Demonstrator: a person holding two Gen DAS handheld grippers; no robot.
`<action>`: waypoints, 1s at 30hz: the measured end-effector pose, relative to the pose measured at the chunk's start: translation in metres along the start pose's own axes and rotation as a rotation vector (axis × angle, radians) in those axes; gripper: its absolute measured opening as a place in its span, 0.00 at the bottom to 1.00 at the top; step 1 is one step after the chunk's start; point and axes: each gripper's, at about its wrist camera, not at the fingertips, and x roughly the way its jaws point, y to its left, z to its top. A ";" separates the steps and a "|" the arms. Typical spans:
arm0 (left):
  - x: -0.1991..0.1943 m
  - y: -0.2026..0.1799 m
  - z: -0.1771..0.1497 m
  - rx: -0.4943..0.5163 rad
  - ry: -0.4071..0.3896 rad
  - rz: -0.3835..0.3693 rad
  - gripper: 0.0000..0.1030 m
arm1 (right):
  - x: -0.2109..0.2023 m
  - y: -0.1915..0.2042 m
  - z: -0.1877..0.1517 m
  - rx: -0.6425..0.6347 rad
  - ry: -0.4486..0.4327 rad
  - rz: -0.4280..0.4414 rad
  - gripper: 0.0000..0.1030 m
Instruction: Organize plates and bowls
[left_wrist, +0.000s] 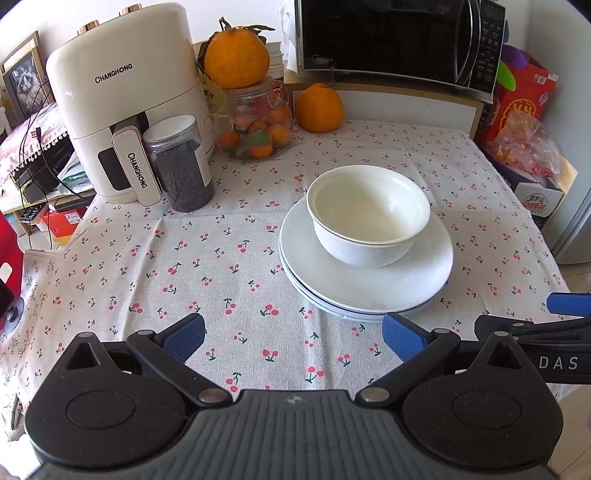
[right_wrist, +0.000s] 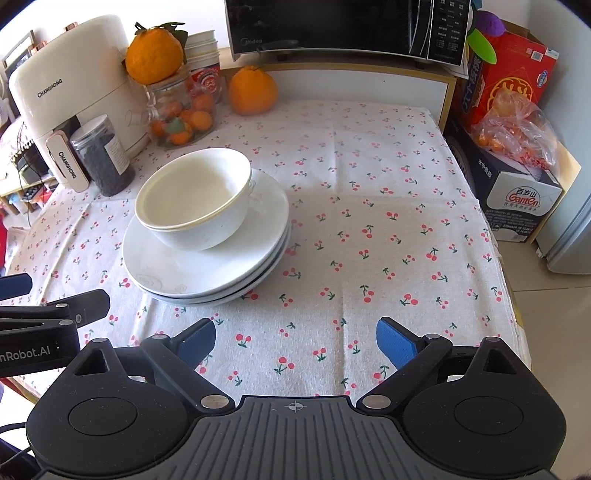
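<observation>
Two nested white bowls (left_wrist: 369, 214) (right_wrist: 194, 197) sit on a stack of white plates (left_wrist: 424, 273) (right_wrist: 207, 273) on the cherry-print tablecloth. My left gripper (left_wrist: 293, 338) is open, hovering above the cloth just in front and left of the stack, holding nothing. My right gripper (right_wrist: 295, 343) is open too, over bare cloth to the right of the stack. Each gripper shows at the edge of the other's view: the right one (left_wrist: 546, 328) and the left one (right_wrist: 48, 314).
At the back left stand a cream air fryer (left_wrist: 122, 96), a jar of dark grains (left_wrist: 181, 166) and a glass jar of small fruit (left_wrist: 258, 125) topped by an orange. Another orange (left_wrist: 319, 109) and a microwave (left_wrist: 399, 37) stand behind. Boxes (right_wrist: 513, 147) line the right edge.
</observation>
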 end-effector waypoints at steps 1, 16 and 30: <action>0.000 0.000 0.000 0.000 0.001 -0.001 1.00 | 0.000 0.000 0.000 0.000 0.000 0.000 0.93; 0.000 -0.001 -0.001 0.000 0.001 -0.001 1.00 | 0.000 0.001 0.000 -0.003 0.001 0.001 0.93; 0.000 -0.003 -0.003 0.008 0.003 -0.003 0.99 | 0.001 0.006 -0.002 -0.011 0.003 0.000 0.93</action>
